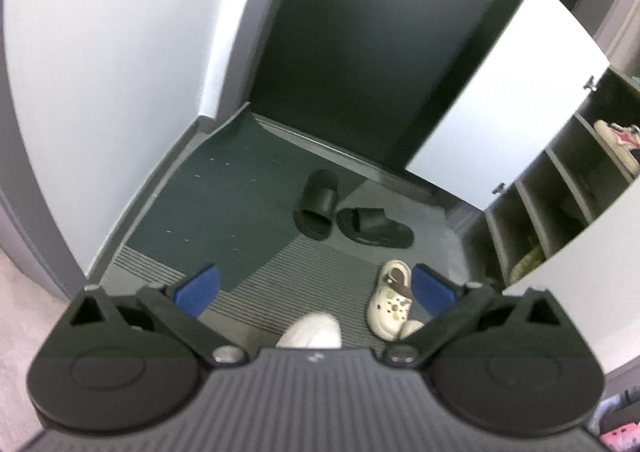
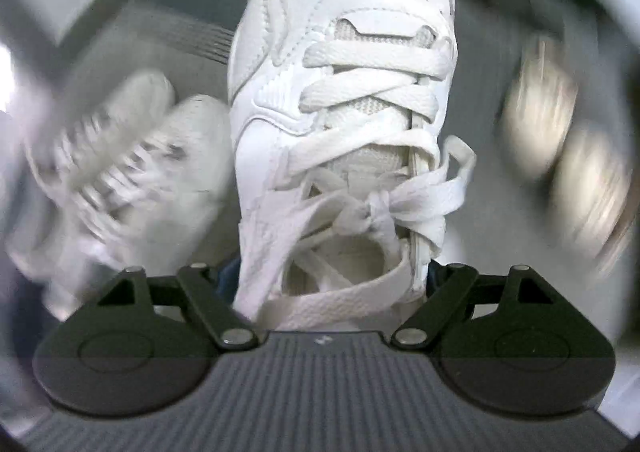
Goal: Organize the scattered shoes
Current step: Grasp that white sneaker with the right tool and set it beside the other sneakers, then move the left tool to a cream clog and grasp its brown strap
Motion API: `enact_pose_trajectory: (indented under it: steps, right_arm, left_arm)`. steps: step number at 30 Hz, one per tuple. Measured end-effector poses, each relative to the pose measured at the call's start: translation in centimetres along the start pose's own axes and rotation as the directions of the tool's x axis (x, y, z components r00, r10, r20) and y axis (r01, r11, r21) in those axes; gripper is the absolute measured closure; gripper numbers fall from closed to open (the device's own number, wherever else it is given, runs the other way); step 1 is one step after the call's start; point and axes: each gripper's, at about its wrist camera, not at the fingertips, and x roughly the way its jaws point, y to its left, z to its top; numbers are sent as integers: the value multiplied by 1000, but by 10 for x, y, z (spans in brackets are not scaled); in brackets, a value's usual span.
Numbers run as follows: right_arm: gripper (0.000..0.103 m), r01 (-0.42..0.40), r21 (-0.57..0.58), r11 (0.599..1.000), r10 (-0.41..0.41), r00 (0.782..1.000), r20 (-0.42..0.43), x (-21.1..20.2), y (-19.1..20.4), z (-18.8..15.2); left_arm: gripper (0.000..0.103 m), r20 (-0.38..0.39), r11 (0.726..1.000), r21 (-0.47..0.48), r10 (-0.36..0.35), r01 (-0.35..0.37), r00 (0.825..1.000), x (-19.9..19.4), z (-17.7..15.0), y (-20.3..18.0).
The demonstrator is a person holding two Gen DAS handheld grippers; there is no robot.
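In the right wrist view a white laced sneaker (image 2: pixel 340 112) fills the middle, toe pointing away. My right gripper (image 2: pixel 332 276) is shut on its heel end, with the blue pads mostly hidden by the collar. The sneaker is sharp while everything around it is smeared. My left gripper (image 1: pixel 316 284) hangs open above the floor with nothing between its blue pads. Below it lie two black slides (image 1: pixel 318 204) (image 1: pixel 374 226) side by side on the dark mat (image 1: pixel 208 192). A cream clog (image 1: pixel 390 302) lies by the right pad. A white rounded toe (image 1: pixel 312 330) shows at the gripper's base.
A shoe cabinet (image 1: pixel 560 188) stands at the right with its white door (image 1: pixel 508 92) swung open and shoes (image 1: pixel 618 140) on its shelves. A dark door (image 1: pixel 360 32) closes the far end. Blurred white sneakers (image 2: pixel 132 168) and beige shoes (image 2: pixel 560 140) flank the held sneaker.
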Motion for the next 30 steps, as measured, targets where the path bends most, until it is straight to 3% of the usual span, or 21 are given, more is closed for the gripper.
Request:
enact_pose_trajectory:
  steps: [1,4,5,7,9,12,15,18,22,24,27,30]
  right_arm:
    - [18,-20,60,998,21,1000,-21,11,2,-13]
    - [19,23,154,988,-18,999,-33,59,4,-47]
    - [18,31,194,981,-31,1000,-3,62,4,-54]
    - [17,64,216,974,-56,998,-40,70,12,-60]
    - [12,53,222,974,-39,997,-66,69,12,-72]
    - [13,27,229,973,-19,999,-38,61,14,-87]
    - [0,-45,339,940,31,998,48,40,9,-112]
    - [0,-142,474,869,72,984,163,14,-7,-149]
    - [0,-166,542,824,34,969,245,-17,-14,-179]
    - [0,-180,559,810,16,959,285,-19,-41,-180]
    - [0,-210,591,779,-41,923,383,-60,-71,-193]
    - [0,-196,615,764,-113,897,427,-84,-85,-213]
  left_arm:
    - [0,-5,1000,3,-3,3,1000,1,-2,-2]
    - [0,-41,999,32,-13,14,999,6,-14,-15]
    - [0,-46,999,38,-14,15,999,7,-16,-17]
    - [0,-52,997,78,-7,11,999,9,-26,-28]
    - [0,-51,993,116,-6,12,999,11,-32,-40]
    - [0,-41,982,190,-9,16,999,16,-43,-65]
    - [0,-28,958,286,-9,17,1000,29,-57,-98]
    - [0,-51,942,335,-11,28,999,45,-74,-127]
    - [0,-90,928,371,1,32,996,61,-96,-155]
    - [0,-115,913,405,7,40,993,68,-116,-174]
    - [0,-141,897,439,4,59,990,70,-138,-191]
    - [0,-159,886,458,0,74,987,69,-154,-201]
